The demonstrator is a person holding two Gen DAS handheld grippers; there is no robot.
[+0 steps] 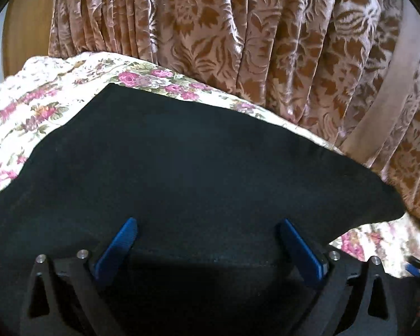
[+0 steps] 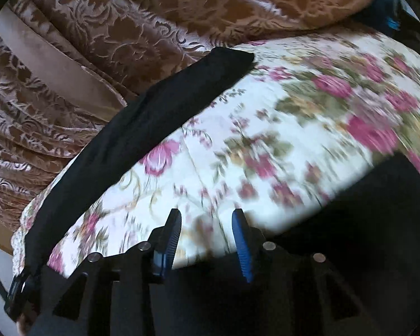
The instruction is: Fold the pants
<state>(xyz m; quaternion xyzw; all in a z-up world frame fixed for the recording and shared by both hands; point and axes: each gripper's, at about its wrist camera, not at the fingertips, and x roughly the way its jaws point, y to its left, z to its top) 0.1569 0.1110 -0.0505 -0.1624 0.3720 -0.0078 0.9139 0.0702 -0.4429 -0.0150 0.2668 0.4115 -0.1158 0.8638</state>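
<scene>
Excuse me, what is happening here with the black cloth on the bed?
A person holding a claw in each hand is folding black pants on a flowered bedspread, beside a brown patterned curtain. The left claw is wide open over the black cloth and grips nothing. The right claw is also open, over bare bedspread, with a strip of the pants to its left.

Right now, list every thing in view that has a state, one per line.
Black pants: spread flat on the floral bedspread, not gripped.
Left tongs: open wide over the pants.
Right tongs: open, empty, over the bedspread.
Curtain: hanging pleated behind the bed.
</scene>
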